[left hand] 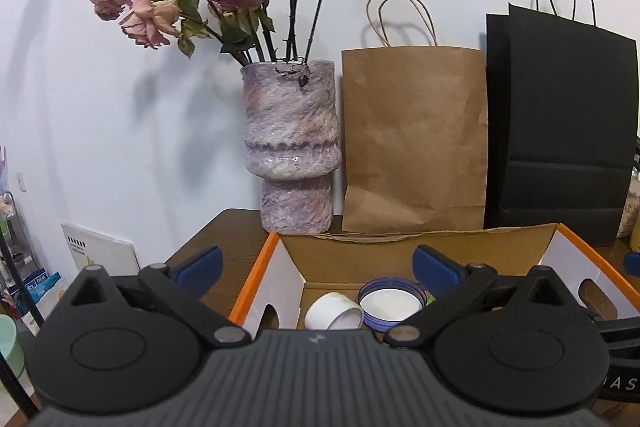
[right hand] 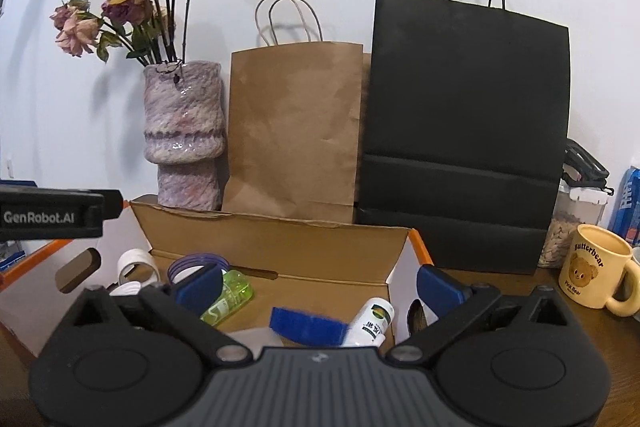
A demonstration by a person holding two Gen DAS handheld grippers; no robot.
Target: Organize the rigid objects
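Note:
An open cardboard box (left hand: 400,251) with orange edges sits on the brown table, also in the right wrist view (right hand: 280,247). In it lie a white cup (left hand: 334,311) on its side and a purple-rimmed bowl (left hand: 390,301). The right wrist view also shows the cup (right hand: 134,263), the bowl (right hand: 192,263), a green bottle (right hand: 230,297), a white bottle (right hand: 370,321) and a blue object (right hand: 306,327). My left gripper (left hand: 316,265) is open and empty above the box's left part. My right gripper (right hand: 320,285) is open and empty above the box's right part.
A purple vase (left hand: 292,143) of dried roses, a brown paper bag (left hand: 414,139) and a black paper bag (left hand: 560,131) stand against the wall behind the box. A cream bear mug (right hand: 596,271) and a food jar (right hand: 568,223) stand right of the box.

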